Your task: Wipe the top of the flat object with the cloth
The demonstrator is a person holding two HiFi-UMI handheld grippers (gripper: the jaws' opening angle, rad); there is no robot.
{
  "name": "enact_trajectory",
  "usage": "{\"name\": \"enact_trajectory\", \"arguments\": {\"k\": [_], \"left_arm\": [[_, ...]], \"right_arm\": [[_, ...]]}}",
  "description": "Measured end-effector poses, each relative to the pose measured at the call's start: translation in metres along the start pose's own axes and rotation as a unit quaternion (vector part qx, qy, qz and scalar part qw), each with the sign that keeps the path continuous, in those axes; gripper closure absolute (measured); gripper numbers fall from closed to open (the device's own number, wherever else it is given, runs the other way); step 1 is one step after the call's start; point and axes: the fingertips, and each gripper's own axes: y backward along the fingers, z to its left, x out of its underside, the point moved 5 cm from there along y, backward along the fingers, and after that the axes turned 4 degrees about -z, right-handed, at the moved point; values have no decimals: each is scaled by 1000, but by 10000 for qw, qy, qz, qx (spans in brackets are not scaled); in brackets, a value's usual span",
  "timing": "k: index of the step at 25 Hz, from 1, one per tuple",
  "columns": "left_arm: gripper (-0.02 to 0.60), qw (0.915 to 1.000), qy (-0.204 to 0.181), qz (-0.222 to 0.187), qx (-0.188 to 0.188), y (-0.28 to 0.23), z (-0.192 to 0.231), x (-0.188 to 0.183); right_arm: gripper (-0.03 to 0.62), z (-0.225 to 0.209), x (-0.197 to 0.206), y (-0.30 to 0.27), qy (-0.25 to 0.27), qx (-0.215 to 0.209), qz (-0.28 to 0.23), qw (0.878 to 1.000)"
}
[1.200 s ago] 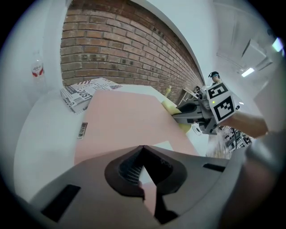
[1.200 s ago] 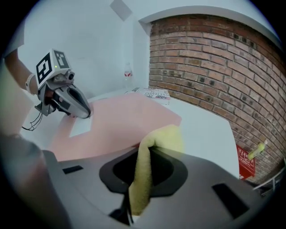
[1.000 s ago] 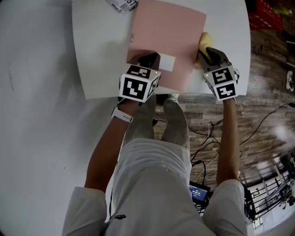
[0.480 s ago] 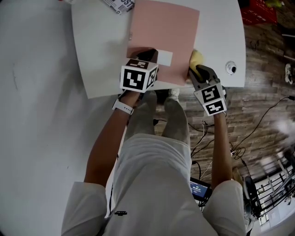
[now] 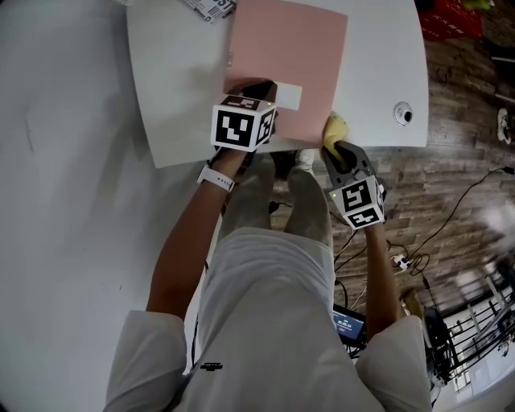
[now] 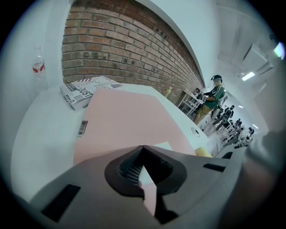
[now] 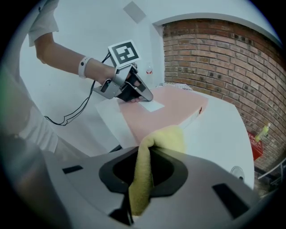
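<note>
Your head view places the left gripper (image 5: 259,87) on the near part of the pink flat object (image 5: 290,48). It places the right gripper (image 5: 336,146) at the near edge of the table (image 5: 177,80), just off the object's near right corner.

Only the right gripper view shows the right fingers clamped on the yellow cloth (image 7: 165,134). Its bunched end pokes forward toward that corner (contact with the object cannot be confirmed). Only the left gripper view shows the left fingers drawn together at the tips with nothing between them. The right gripper view shows those tips down on the object beside a white label (image 7: 151,106).

Count:
- two grippers
- one flat object
- one cloth
- one label
- one folded newspaper (image 5: 211,6) at the table's far edge
- one round cap (image 5: 402,114) set in the table top

The table is white and smooth. Wood-plank floor (image 5: 459,185) lies to your right. A brick wall (image 6: 125,49) stands behind the table, and a person (image 6: 214,94) stands far down the room.
</note>
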Motion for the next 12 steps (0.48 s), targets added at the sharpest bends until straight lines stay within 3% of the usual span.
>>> {"name": "enact_trajectory", "arguments": {"k": [6,12], "left_arm": [[566,9997,176,73,145,0,2,-1],[566,9997,174,63,150,1,3,0]], "right_arm": [[536,30,9,1,-27,-115,79,9999],[536,55,-12,-25,82,-85,-243,9996]]}}
